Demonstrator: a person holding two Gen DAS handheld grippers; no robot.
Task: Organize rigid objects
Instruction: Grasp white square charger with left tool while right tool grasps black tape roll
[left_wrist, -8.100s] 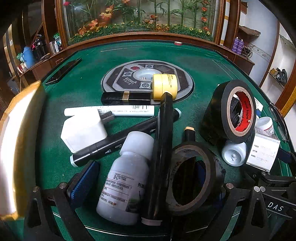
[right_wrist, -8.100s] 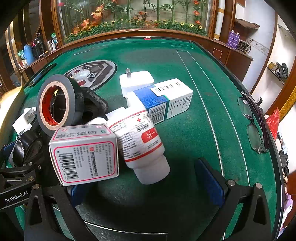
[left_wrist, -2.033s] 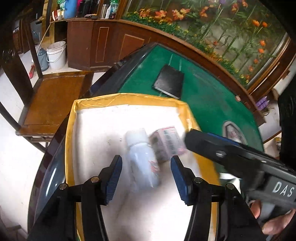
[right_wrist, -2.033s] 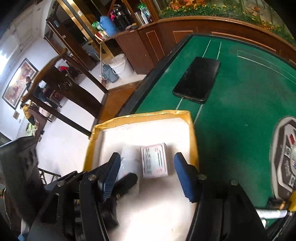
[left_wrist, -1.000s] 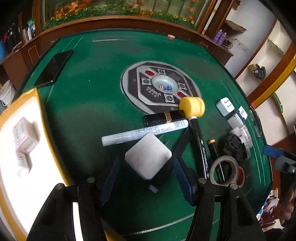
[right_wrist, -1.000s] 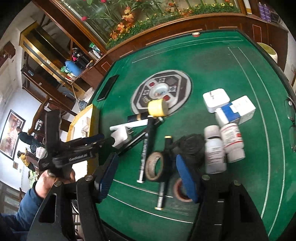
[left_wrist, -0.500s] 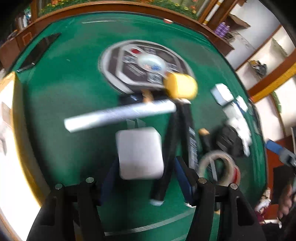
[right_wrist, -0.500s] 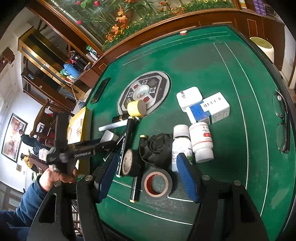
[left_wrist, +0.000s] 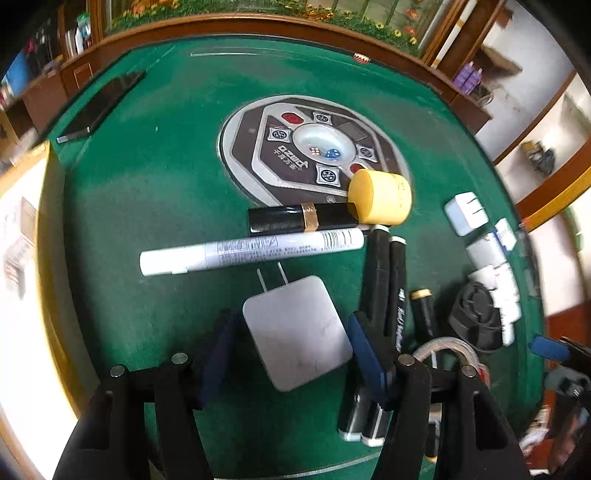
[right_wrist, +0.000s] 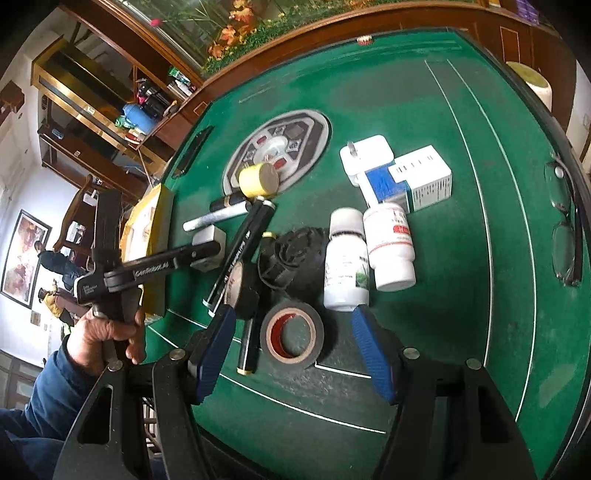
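Note:
My left gripper (left_wrist: 293, 350) is open and straddles a white charger plug (left_wrist: 295, 332) lying flat on the green felt, prongs pointing away; whether the pads touch it I cannot tell. From the right wrist view the same left gripper (right_wrist: 207, 251) shows over that plug, held by a hand (right_wrist: 107, 332). My right gripper (right_wrist: 295, 347) is open with a black tape roll with a red core (right_wrist: 291, 334) between its fingers. Beyond it lie two white bottles (right_wrist: 345, 258), a black bundle (right_wrist: 291, 258) and black markers (right_wrist: 240, 251).
A yellow-rimmed white tray (left_wrist: 48, 221) with a box in it sits at the left table edge. A white marker (left_wrist: 251, 251), a black tube (left_wrist: 303, 218) and a yellow-capped stick (left_wrist: 380, 201) lie by the round panel (left_wrist: 266, 147). A phone (left_wrist: 99, 107), a blue-white box (right_wrist: 410, 181) and glasses (right_wrist: 565, 229) lie further out.
Both grippers left the tray and came back over the table. The left one sank onto the charger plug; the right one shifted until the red-cored tape roll lies between its fingers.

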